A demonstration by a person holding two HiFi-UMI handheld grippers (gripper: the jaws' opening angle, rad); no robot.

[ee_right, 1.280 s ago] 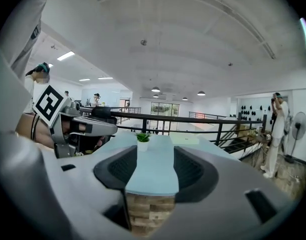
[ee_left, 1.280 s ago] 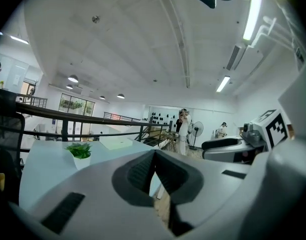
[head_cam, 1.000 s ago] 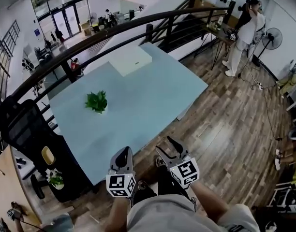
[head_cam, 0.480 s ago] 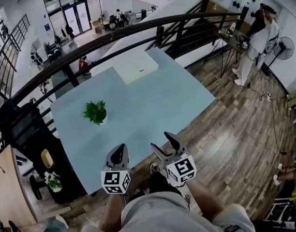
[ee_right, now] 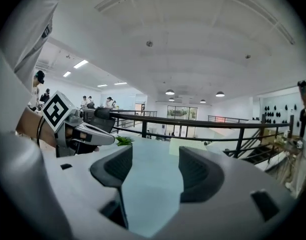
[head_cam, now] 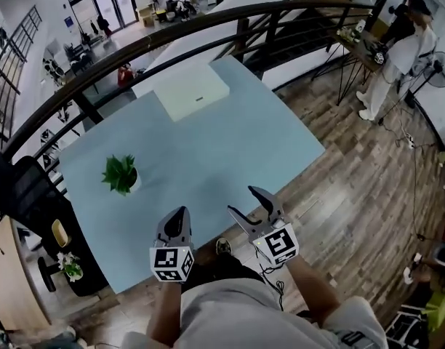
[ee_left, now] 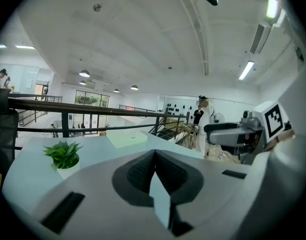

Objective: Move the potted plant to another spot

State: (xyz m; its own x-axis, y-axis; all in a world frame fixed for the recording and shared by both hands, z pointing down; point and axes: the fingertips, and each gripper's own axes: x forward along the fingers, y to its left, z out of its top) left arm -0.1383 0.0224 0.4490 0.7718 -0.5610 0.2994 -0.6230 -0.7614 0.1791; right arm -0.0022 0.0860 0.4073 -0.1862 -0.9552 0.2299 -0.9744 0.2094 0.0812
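Note:
The potted plant (head_cam: 121, 174), green leaves in a small white pot, stands on the left part of the pale blue table (head_cam: 230, 144). It also shows in the left gripper view (ee_left: 63, 154), ahead and to the left, and small in the right gripper view (ee_right: 124, 140). My left gripper (head_cam: 179, 213) hangs over the table's near edge, shut and empty, well short of the plant. Beside it my right gripper (head_cam: 245, 201) is open; its jaws have just been opening and nothing is between them. The same states show for the left gripper (ee_left: 154, 154) and the right gripper (ee_right: 155, 166) in their own views.
A flat white box (head_cam: 191, 91) lies at the table's far end. A black railing (head_cam: 208, 20) runs behind the table, with a drop beyond it. A black chair (head_cam: 26, 195) stands at the left. A person (head_cam: 408, 42) stands far right on the wooden floor.
Both grippers have come forward to the table's near edge. The plant now sits further left in the head view. The right jaws stand slightly wider.

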